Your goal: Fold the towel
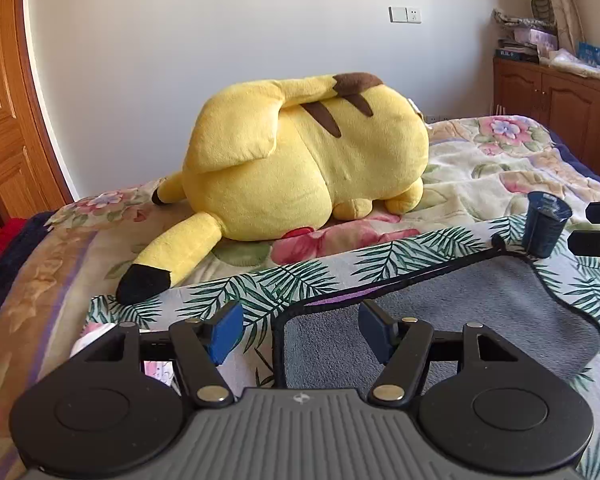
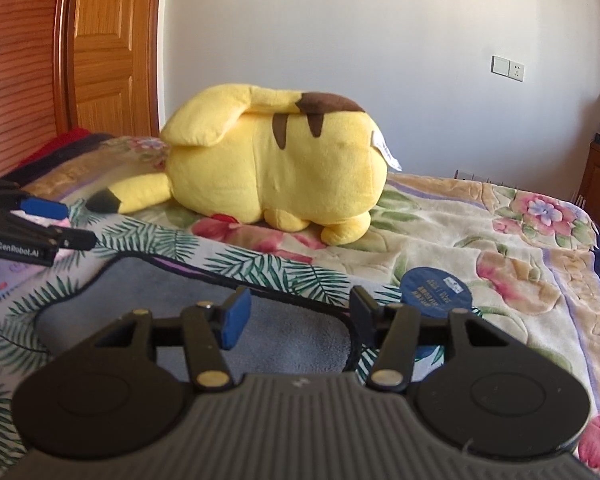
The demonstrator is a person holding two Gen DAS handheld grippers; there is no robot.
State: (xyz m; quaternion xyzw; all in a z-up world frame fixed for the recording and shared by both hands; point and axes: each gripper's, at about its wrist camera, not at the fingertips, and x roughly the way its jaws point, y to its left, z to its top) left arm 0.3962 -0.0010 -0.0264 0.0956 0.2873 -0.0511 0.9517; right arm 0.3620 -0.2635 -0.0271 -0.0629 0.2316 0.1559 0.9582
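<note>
Your left gripper [image 1: 300,330] and right gripper [image 2: 296,314] both have their jaws released, grasping nothing, each poised over one end of the gray towel [image 1: 440,320] with its black-bound edge. The towel lies on a leaf-print cloth [image 1: 260,284] spread over the floral bed cover [image 2: 500,240]. A yellow plush toy [image 1: 300,160] sits well behind the far edge, a dark blue cup-like thing [image 1: 544,228], hard to make out, stands at the towel's right far corner, and open bed stretches to your right.

"GenRobot.AI" on left claw [image 2: 78,226]
</note>
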